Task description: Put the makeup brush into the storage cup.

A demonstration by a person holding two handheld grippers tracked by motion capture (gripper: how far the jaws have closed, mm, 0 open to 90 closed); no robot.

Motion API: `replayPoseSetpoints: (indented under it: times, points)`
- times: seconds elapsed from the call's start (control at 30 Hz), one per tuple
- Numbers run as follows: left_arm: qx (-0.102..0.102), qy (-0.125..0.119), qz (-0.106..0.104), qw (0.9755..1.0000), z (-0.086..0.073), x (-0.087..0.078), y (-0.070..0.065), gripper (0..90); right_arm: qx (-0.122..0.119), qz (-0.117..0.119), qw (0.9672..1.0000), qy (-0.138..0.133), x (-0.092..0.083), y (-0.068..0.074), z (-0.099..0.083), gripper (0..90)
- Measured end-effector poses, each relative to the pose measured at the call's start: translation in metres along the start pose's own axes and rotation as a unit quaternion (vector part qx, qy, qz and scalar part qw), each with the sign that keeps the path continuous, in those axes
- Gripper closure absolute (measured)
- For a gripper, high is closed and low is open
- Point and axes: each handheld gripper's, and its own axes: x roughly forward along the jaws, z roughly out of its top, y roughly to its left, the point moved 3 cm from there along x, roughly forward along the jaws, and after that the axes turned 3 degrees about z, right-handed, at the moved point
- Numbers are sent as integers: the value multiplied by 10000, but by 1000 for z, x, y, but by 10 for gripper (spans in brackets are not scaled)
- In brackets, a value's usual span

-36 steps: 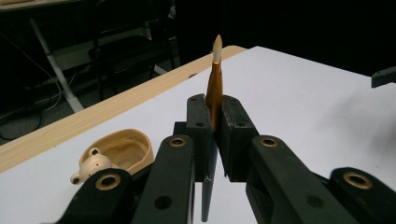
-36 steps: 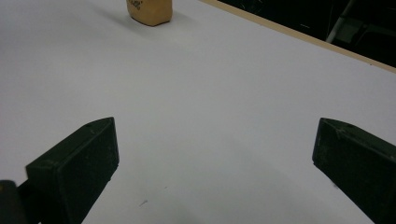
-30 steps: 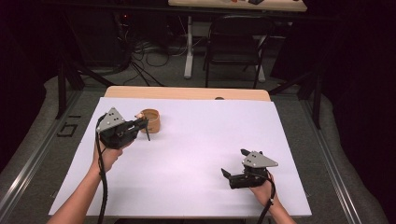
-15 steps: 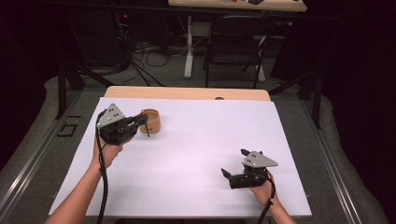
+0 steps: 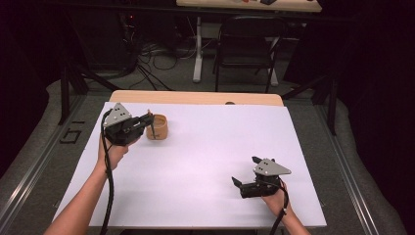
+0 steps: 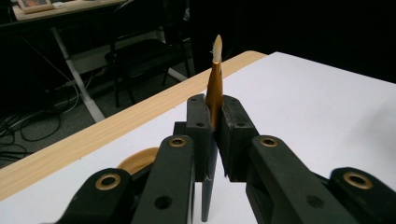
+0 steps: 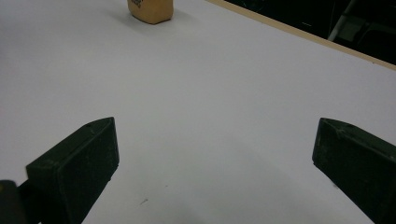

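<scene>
- Two handheld grippers over a white sheet covering a wooden table (image 5: 195,97), seen from above.
- Left gripper (image 5: 147,119) near the sheet's far left corner, jaws closed tight on a paintbrush (image 6: 214,88).
- Paintbrush upright between the jaws: orange-brown handle, pale pointed tip (image 6: 217,45) at the top, dark lower end hanging below the pads.
- Brush held just above and beside a small round tan cup (image 5: 157,126), close to the cup's near left rim; contact with the cup impossible to tell.
- Cup standing on the sheet, near the far left corner, a little in from the far edge.
- Right gripper (image 5: 247,172) resting low near the sheet's near right corner, well apart from the cup.
- Right gripper's jaws spread wide, nothing between them but bare white sheet (image 7: 210,116).
- Tan cup (image 7: 151,9) also visible far ahead in the right gripper view.
- Forearms entering from the near edge, one hand on each gripper.
</scene>
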Motion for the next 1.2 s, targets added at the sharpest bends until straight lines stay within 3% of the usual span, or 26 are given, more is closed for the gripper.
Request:
replayPoseSetpoints:
  times: [1.2]
  points:
    - [62,-93,199,9997,27,18,13,836,12,24,10000,-67,2,0,0,0]
